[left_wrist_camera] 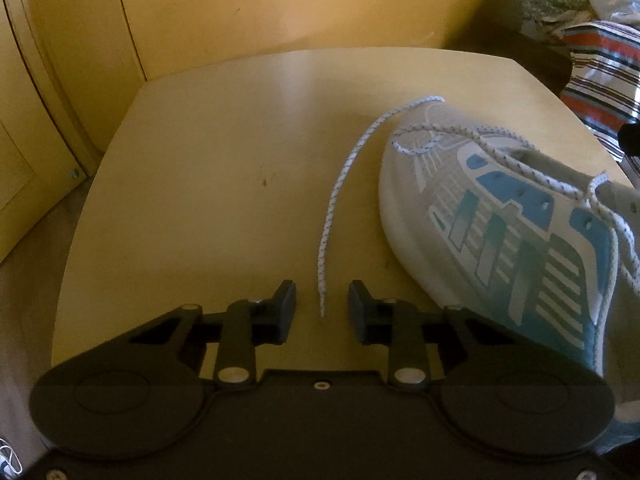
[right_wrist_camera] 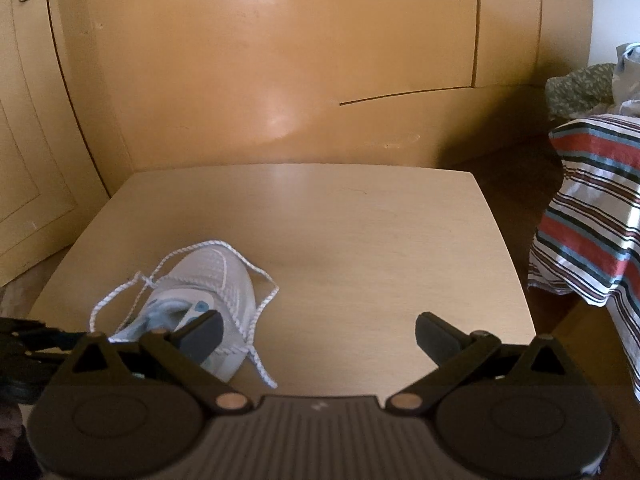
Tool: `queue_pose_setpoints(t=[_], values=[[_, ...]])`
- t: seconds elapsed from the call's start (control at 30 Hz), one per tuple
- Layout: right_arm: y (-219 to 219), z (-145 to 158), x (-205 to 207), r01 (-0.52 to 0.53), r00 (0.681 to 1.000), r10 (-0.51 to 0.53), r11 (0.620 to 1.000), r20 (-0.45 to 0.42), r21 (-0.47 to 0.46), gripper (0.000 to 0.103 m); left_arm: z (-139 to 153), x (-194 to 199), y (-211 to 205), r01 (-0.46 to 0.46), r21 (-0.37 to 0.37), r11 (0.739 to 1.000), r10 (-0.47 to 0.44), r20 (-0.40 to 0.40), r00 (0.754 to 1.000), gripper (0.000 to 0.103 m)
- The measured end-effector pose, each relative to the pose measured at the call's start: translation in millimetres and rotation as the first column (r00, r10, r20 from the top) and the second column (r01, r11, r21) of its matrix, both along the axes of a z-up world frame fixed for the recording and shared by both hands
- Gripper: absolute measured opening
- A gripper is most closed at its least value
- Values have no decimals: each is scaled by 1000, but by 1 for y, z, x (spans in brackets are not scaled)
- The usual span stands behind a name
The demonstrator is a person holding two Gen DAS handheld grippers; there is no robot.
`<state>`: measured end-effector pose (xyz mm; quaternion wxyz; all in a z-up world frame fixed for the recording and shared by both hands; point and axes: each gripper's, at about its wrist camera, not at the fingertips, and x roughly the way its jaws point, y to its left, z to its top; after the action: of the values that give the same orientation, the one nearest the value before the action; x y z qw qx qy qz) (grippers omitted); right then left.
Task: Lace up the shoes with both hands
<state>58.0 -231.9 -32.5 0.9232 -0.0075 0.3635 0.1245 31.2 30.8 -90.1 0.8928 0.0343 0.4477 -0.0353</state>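
— Left wrist view first: we see the shoe (left_wrist_camera: pixel 516 232), white and grey with blue panels, lying on the bench (left_wrist_camera: pixel 224 152) at the right, its toe pointing away from us.

— And the lace (left_wrist_camera: pixel 336 196)?

— One white speckled end runs from the toe across the bench toward us, and its tip lies between the pads of our left hand-held gripper (left_wrist_camera: pixel 322 308). The jaws stand narrow, but we see a gap on both sides of the tip, so the pads do not press it.

— From the right wrist, where do we find the shoe?

— Low and left on the bench, partly behind the left finger (right_wrist_camera: pixel 202 334) of our right hand-held gripper (right_wrist_camera: pixel 320 338). Lace loops lie loose around its toe and side. That gripper's jaws stand wide with only bare bench between them.

— Beyond the bench?

— Yellow wooden cabinet panels (right_wrist_camera: pixel 280 72) stand behind it, and a striped cloth (right_wrist_camera: pixel 592 208) hangs at the right.
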Motion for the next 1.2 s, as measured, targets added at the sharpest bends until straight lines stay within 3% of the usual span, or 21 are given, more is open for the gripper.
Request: queue_pose_setpoints(t=[0.3,0.33,0.37,0.4,0.57,0.7,0.87,0.97,1.03,1.2], values=[[0,0,-2,8,1000,-7,1000,13,-15,103,1,0,-2,-11,-10,1000,11,9,1000,28],[0,1,-3,8,1000,-8,1000,17,-17,103,0,-1,-2,-10,-9,1000,10,10,1000,25],[-1,1,-3,8,1000,-8,1000,20,-19,103,0,0,-3,-9,-10,1000,9,9,1000,10],[-1,1,-3,9,1000,-9,1000,22,-21,103,-1,1,-3,-8,-13,1000,8,8,1000,4],[-5,3,-1,21,999,-20,1000,32,-21,103,2,6,2,-17,-40,999,18,15,1000,0],[-10,8,-2,37,998,-37,999,47,-10,103,34,9,-4,-9,-21,1000,12,113,994,0],[-20,13,-4,54,997,-54,999,62,2,103,118,14,-2,-17,74,997,-6,300,954,0],[-24,17,-4,64,996,-66,998,64,22,103,206,11,19,-91,137,986,17,463,886,0],[-25,20,-4,68,995,-70,997,66,33,103,248,7,34,-144,169,975,32,535,845,0],[-23,24,-2,70,995,-74,996,73,53,103,384,-27,81,-325,234,916,58,725,686,0]])
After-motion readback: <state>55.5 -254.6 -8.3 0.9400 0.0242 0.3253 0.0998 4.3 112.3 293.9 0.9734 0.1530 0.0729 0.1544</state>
